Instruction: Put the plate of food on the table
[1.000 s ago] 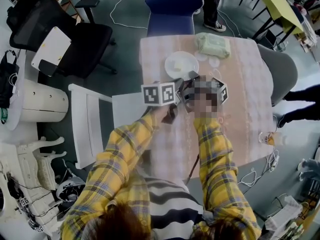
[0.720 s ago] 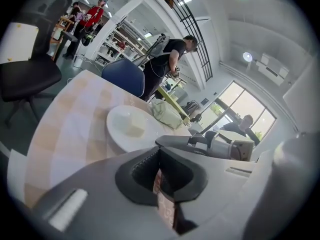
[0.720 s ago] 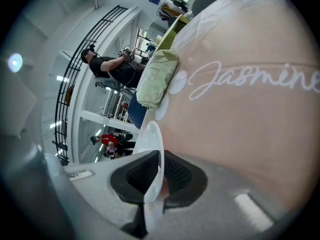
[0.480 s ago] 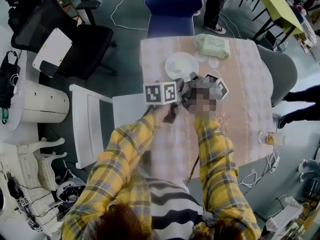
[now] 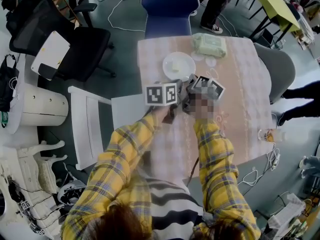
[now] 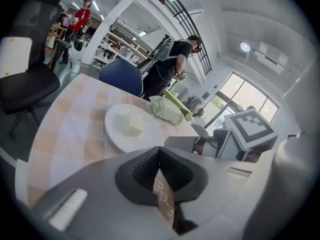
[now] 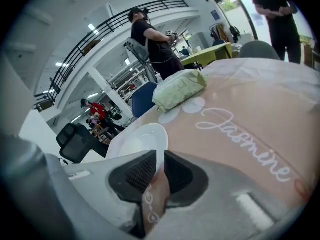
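Note:
A white plate (image 5: 186, 71) with a pale block of food (image 5: 175, 65) rests on the pink-clothed table (image 5: 240, 99), toward its far left. In the left gripper view the plate (image 6: 112, 134) lies just past the jaws; in the right gripper view the plate (image 7: 145, 136) is partly hidden behind them. My left gripper (image 5: 172, 95) and right gripper (image 5: 200, 86) hover side by side above the table, just short of the plate and apart from it. The left gripper (image 6: 160, 151) and the right gripper (image 7: 159, 156) are both shut, each with a thin brown patterned strip at the seam.
A green soft pack (image 5: 209, 45) lies at the table's far side. A blue chair (image 5: 169, 9) stands beyond the table, a grey chair (image 5: 280, 69) to its right, a white chair (image 5: 87, 124) and a black office chair (image 5: 75, 39) to its left. A small bottle (image 5: 267, 135) sits near the right edge.
Both grippers stay close together before the plate with barely any shift. The plate has not moved.

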### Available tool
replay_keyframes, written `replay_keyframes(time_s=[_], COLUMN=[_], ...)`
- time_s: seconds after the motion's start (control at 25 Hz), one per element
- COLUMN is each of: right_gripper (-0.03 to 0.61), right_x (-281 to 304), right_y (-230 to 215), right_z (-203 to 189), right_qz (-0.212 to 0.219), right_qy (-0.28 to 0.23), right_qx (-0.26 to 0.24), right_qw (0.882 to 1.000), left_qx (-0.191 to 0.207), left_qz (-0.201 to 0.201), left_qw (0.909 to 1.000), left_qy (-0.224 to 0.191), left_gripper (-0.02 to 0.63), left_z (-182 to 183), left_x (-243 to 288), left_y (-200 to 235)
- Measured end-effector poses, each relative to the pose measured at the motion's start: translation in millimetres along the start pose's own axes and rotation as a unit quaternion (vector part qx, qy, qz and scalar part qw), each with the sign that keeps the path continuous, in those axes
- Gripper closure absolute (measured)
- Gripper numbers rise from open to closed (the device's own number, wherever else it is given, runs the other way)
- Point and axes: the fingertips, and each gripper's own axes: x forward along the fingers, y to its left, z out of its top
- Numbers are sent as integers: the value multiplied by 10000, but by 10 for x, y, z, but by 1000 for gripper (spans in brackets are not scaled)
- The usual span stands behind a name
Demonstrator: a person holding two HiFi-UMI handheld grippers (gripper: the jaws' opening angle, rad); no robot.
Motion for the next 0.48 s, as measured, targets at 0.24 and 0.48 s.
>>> replay_keyframes(time_s=[0.24,0.48], right_gripper=[540,565], right_x=[-96,-202], right_y=[89,203], right_z=[-104,-245], right_qz=[127,267], right_qy=[16,-117], right_qx=[-261,-619], right_qw=[9996,9977], left_qx=[82,171], left_qz=[-11,-17], left_qw=[10000,9998], left_qy=[55,65], left_gripper=[615,615], left_z=[-50,-68], left_x=[-49,-199], left_y=[-11,29])
